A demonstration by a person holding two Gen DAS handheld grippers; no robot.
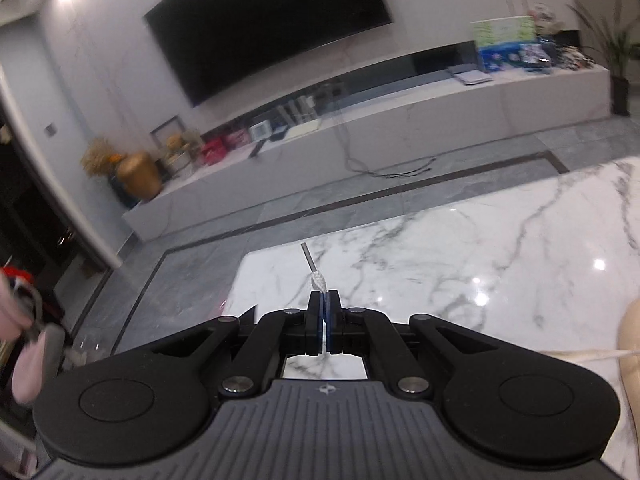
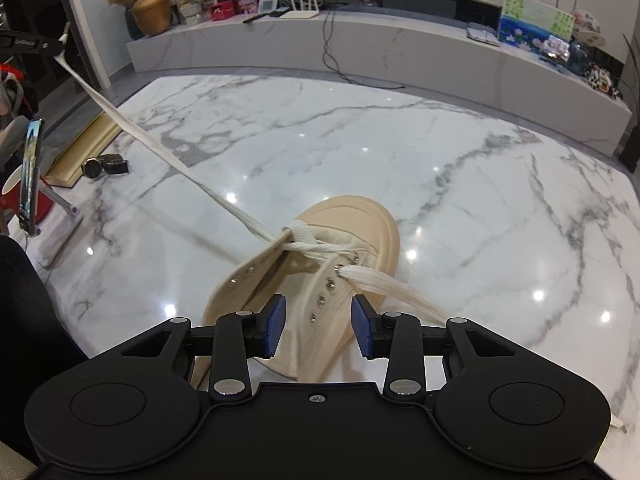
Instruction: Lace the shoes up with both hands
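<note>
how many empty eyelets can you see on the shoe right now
6 on the shoe: three on the right flap, three on the left flap. The right gripper may hide more.

I am working in a home living room. A large wall-mounted television (image 1: 268, 28) hangs above a long low media shelf (image 2: 360, 36) holding a router (image 2: 302, 6), framed pictures and a gold vase (image 2: 152, 14); my surface is a polished marble table (image 2: 460, 184).
</note>
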